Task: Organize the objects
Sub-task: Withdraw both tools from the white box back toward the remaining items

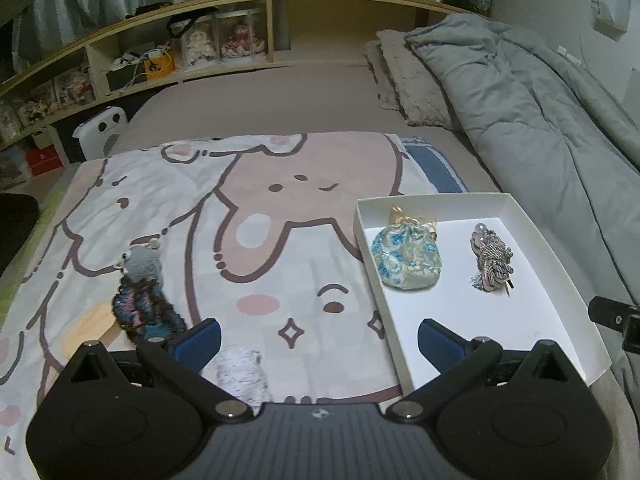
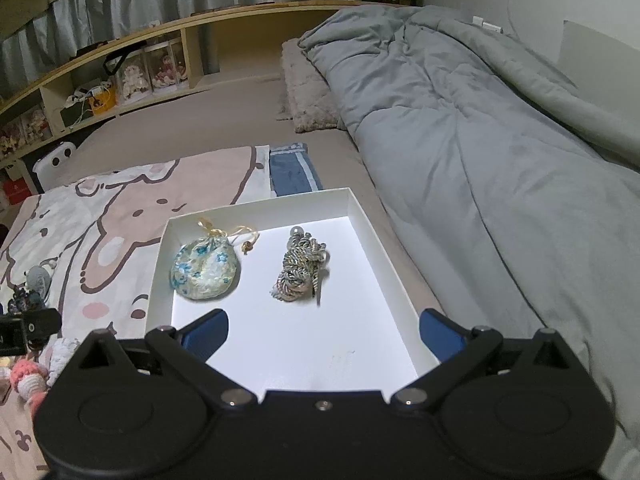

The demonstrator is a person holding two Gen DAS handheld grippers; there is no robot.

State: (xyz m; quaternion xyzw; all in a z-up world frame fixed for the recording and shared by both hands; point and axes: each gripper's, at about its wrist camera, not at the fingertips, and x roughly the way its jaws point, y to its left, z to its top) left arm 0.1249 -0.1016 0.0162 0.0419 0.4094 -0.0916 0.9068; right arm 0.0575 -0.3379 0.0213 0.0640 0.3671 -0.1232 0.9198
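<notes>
A white shallow box [image 1: 532,240] [image 2: 160,264] lies on the bed. Inside it rest a blue floral drawstring pouch [image 1: 406,260] [image 2: 204,274] and a bundle of twisted cord [image 1: 491,262] [image 2: 300,274]. My left gripper [image 1: 319,342] is open and empty, hovering over the cartoon blanket [image 1: 280,200] beside the box's left wall. To its left lies a grey and blue knitted toy [image 1: 142,292] [image 2: 32,292]; a white knitted piece [image 1: 242,372] sits between the fingers' line, below them. My right gripper [image 2: 324,334] stands wide open over the box's near end, holding nothing.
A rumpled grey duvet [image 2: 500,140] fills the right side of the bed, with a fluffy pillow [image 1: 412,80] at its head. A wooden shelf [image 1: 180,52] with dolls and boxes runs along the back. Pink and white crochet pieces [image 2: 32,380] lie left of the right gripper.
</notes>
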